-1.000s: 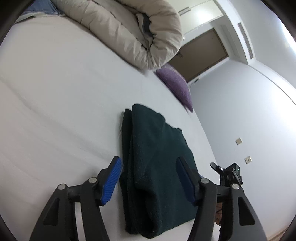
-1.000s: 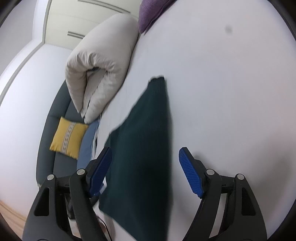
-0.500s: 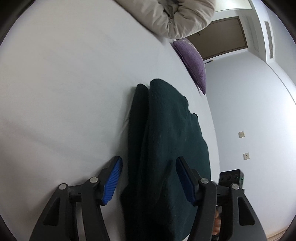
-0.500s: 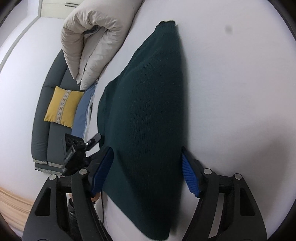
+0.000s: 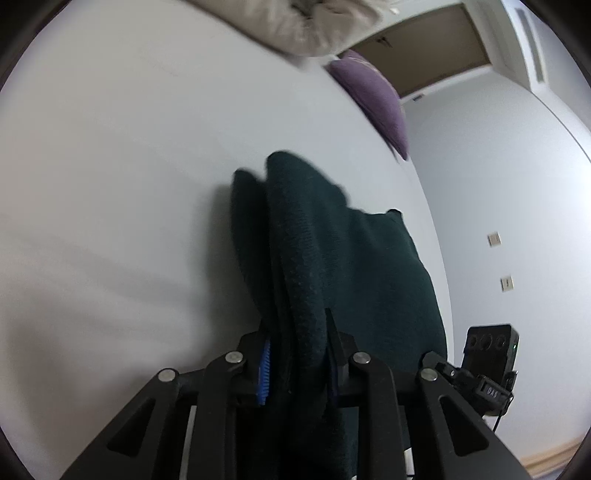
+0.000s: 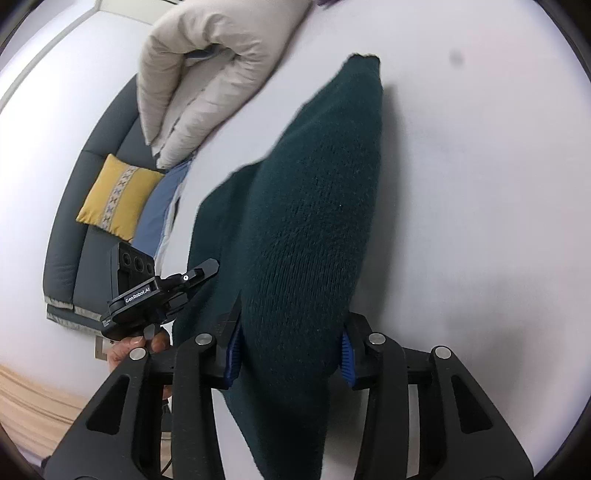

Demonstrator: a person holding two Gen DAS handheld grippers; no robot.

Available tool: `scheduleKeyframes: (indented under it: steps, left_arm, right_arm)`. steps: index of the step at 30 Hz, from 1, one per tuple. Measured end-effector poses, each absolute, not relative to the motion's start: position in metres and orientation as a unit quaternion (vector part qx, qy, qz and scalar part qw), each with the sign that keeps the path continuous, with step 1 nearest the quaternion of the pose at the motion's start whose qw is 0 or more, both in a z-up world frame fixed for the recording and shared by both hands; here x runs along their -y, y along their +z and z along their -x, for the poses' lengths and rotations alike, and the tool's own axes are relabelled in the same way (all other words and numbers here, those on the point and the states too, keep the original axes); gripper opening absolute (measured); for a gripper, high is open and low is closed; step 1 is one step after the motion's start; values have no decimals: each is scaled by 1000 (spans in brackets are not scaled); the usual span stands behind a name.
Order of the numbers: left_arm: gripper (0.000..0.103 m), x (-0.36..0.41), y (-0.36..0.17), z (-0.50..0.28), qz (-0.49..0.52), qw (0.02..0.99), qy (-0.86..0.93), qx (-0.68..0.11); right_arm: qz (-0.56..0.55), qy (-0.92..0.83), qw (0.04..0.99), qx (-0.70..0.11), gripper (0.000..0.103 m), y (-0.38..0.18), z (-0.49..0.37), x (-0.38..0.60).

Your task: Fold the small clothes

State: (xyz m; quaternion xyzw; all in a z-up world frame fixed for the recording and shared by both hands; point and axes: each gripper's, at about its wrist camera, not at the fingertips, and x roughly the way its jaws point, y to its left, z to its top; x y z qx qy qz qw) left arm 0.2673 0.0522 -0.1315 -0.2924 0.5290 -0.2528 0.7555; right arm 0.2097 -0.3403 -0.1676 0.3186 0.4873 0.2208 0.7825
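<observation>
- The left gripper (image 5: 297, 365) is clamped on the near edge of a dark green knitted sweater (image 5: 332, 266); its blue pads (image 5: 264, 373) press into the bunched folds from both sides, with several layers of fabric squeezed between them.
- The right gripper (image 6: 290, 350) also pinches the sweater (image 6: 310, 206); a thick roll of the knit fills the gap between its blue pads (image 6: 347, 356), which touch the cloth on each side.
- In the right wrist view, the other gripper's black camera block (image 6: 133, 284) sits just left of the sweater, with part of the person's hand (image 6: 125, 350) showing beneath it.
- In the left wrist view, the matching black block (image 5: 489, 354) of the right tool sits just beyond the sweater's right side.
- The sweater is folded into a long, layered bundle. Its near end is raised in both grippers, and its far end rests on the white bed sheet (image 5: 110, 166).
- The sheet (image 6: 480, 184) lies around the sweater on all sides, with soft creases in the left wrist view.
- Farther off, a rolled beige duvet (image 6: 207, 70) lies on the bed, well apart from the sweater.
- A purple pillow (image 5: 373, 96) lies beside the duvet (image 5: 295, 26) near the bed's far edge.
- Beyond the bed are a grey sofa (image 6: 92, 155) with a yellow cushion (image 6: 118, 195), and a blue cloth (image 6: 162, 206) beside it.
- A brown door (image 5: 424, 48) stands in the pale wall (image 5: 498, 166) behind.
</observation>
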Motion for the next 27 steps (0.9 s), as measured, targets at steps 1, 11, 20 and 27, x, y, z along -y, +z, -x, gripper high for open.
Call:
scheduleKeyframes:
  steps: [1,11,20,27]
  left_arm:
    - [24,-50,-124,-256,285,760,-256,-526]
    - [25,-26,-98,-125,251,764,-295,-516]
    - [31,-15,-151,-79,260,742,-267,-558]
    - [39,-20,-138,-70,235,765,-248,-546]
  right_arm:
    - [-318,225,784,-483,38,-161,-197,342]
    - [-332,233,786,-468,38,-146,-41,367]
    - [-404,202,765,-458,39,-215,47,404]
    - [-383,174,784,-456,47,-195,59,402]
